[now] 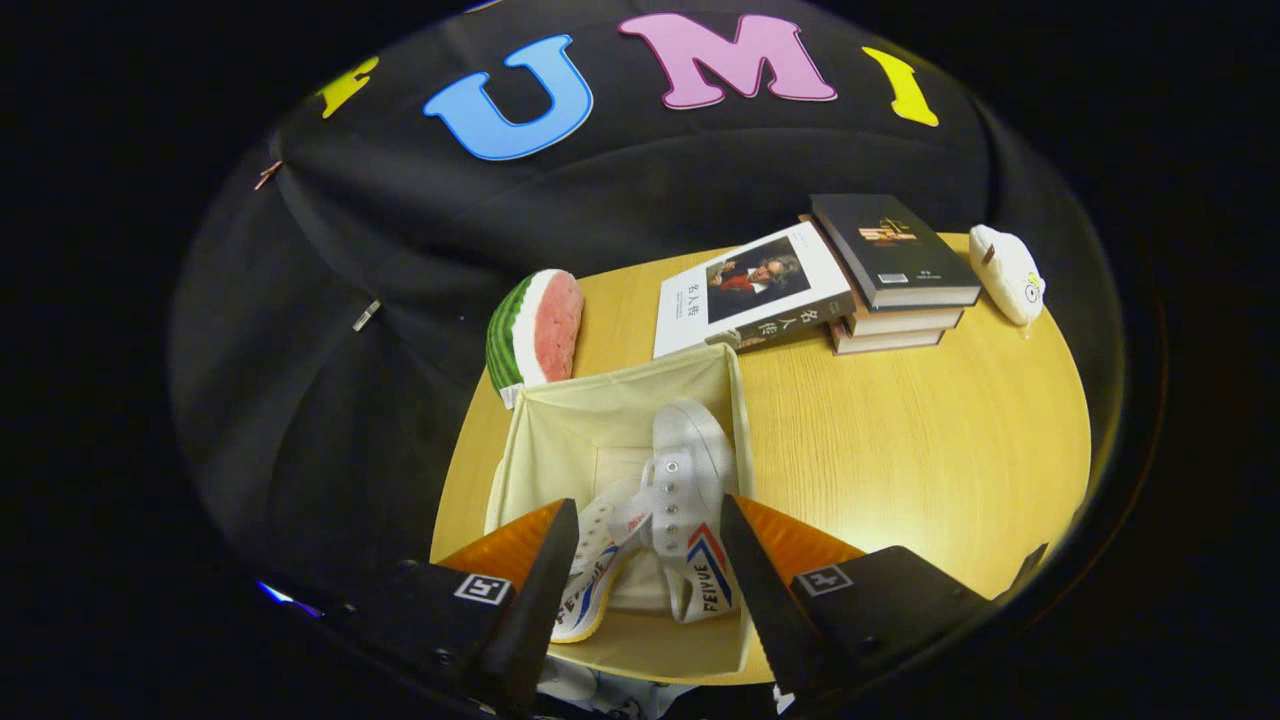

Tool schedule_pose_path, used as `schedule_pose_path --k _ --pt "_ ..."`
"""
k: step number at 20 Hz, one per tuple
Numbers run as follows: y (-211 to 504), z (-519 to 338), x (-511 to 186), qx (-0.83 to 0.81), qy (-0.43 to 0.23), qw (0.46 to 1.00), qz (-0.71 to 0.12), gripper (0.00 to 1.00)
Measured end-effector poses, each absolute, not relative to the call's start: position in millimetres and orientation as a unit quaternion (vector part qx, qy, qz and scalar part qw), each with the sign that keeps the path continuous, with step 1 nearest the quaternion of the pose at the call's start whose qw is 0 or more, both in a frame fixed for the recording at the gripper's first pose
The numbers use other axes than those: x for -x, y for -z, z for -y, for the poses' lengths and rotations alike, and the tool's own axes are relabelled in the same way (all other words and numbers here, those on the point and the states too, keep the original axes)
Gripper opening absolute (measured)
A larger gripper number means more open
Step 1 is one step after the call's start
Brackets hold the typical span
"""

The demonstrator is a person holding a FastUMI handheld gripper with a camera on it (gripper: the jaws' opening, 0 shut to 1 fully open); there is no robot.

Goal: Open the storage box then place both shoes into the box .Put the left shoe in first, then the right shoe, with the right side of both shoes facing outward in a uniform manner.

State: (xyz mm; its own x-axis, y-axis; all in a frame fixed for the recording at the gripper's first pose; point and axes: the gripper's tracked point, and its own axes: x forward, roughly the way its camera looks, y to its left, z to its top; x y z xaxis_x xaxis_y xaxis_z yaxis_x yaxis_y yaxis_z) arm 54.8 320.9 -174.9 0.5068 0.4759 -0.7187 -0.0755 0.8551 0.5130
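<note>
A cream fabric storage box stands open on the round wooden table. Two white canvas shoes lie inside it, side by side. One shoe with a red and blue stripe leans along the box's right wall. The other shoe lies to its left, nearer the box's front. My gripper hangs above the box's near end with its fingers spread wide. The shoes show in the gap between the fingers, and neither finger presses on them.
A toy watermelon slice stands just behind the box's left corner. A book leans on a stack of books at the back of the table, and a white plush toy lies at the far right. Bare tabletop stretches right of the box.
</note>
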Motion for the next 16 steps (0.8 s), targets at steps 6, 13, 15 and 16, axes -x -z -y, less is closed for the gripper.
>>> schedule_pose_path --k 6,13,15,16 --pt "170 -281 -56 -0.203 -0.153 0.858 -0.446 0.97" --pt "138 -225 -59 -0.189 -0.138 0.905 -0.355 0.98" --pt "125 -206 -60 -0.181 -0.133 0.919 -0.323 0.99" --pt "117 -197 -61 -0.178 -0.129 0.927 -0.305 0.99"
